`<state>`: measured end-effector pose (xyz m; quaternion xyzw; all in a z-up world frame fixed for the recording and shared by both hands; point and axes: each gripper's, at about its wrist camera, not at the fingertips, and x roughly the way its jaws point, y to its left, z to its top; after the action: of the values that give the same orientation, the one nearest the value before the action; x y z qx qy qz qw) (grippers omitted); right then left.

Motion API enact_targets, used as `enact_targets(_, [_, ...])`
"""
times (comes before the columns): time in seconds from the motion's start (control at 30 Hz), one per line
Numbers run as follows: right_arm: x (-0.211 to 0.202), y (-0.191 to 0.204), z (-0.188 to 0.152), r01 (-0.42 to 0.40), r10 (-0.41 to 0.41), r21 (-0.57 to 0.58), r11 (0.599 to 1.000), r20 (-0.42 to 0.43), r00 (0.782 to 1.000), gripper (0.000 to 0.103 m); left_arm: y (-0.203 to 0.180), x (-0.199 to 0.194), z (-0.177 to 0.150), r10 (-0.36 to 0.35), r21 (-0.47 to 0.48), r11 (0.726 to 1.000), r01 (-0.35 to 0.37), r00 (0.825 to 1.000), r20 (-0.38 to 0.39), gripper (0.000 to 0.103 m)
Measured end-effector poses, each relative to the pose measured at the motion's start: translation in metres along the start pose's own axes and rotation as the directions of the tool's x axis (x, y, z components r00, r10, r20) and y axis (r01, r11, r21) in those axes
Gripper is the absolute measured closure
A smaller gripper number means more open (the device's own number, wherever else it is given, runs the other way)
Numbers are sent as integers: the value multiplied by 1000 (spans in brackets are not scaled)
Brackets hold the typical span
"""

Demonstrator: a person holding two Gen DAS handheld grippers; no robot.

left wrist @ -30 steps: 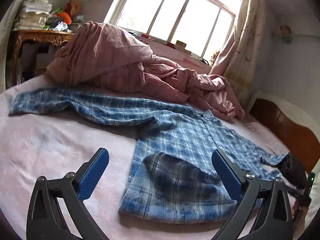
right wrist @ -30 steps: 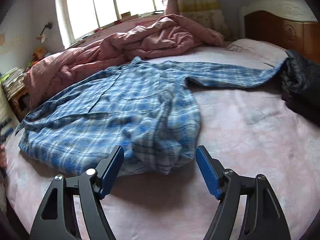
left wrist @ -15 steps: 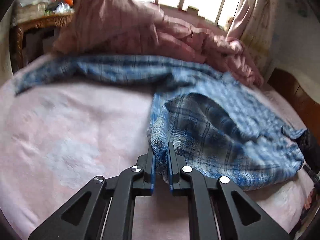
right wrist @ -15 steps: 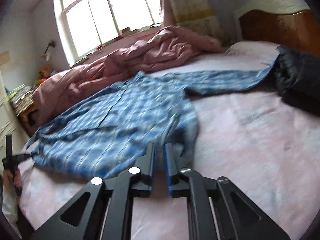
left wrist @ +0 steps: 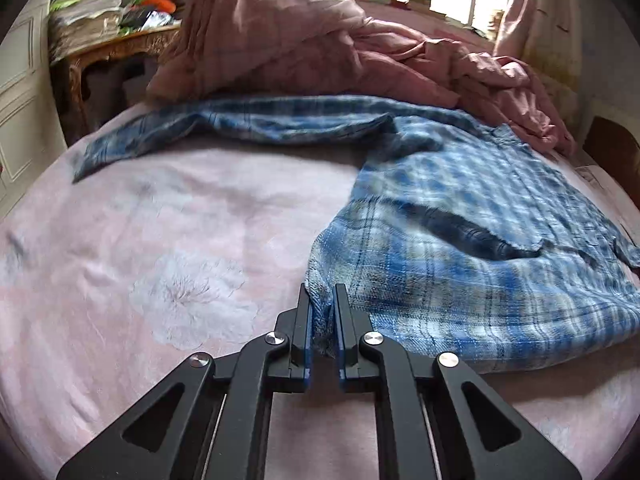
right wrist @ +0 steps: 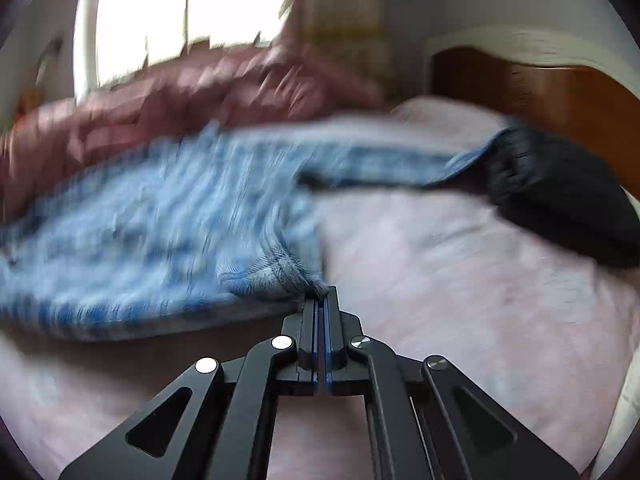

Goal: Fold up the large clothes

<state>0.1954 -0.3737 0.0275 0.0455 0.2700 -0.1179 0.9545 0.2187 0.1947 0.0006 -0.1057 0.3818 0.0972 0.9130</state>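
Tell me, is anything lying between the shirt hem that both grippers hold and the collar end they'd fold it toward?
Nothing visible: the plaid shirt lies bare up to the pink quilt heaped behind its collar.

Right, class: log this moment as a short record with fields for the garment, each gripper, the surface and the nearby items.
garment: blue plaid shirt, spread on the bed, sleeves out
left gripper: shut on the shirt's hem corner
right gripper: shut on another hem corner
surface: pink sheet
nearby: pink quilt heaped behind the shirt; black garment at one sleeve end
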Motion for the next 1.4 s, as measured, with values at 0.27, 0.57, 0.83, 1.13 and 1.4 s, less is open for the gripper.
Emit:
enact_targets(0.27, [1, -32, -1, -69, 69, 86, 994, -4, 998, 102, -11, -27, -4, -81, 61, 995, 75, 991, 109, 64])
enact_targets(0.57, [22, 34, -2, -348, 361, 104, 932, -173, 916, 84, -45, -26, -11, -116, 171, 980, 102, 990, 77, 35])
enact_targets(0.83, [37, 9, -14, -249, 291, 183, 951, -251, 923, 78, -52, 2, -22, -39, 197, 979, 52, 997, -68, 34])
enact_targets(1.13, [-28, 43, -7, -387, 387, -82, 918, -12, 922, 14, -67, -64, -36, -205, 350, 929, 118, 953, 222, 24])
enact_targets(1.4, [-39, 121, -36, -454, 384, -388, 802, -247, 890, 14, -114, -41, -45, -132, 500, 863, 70, 987, 90, 11])
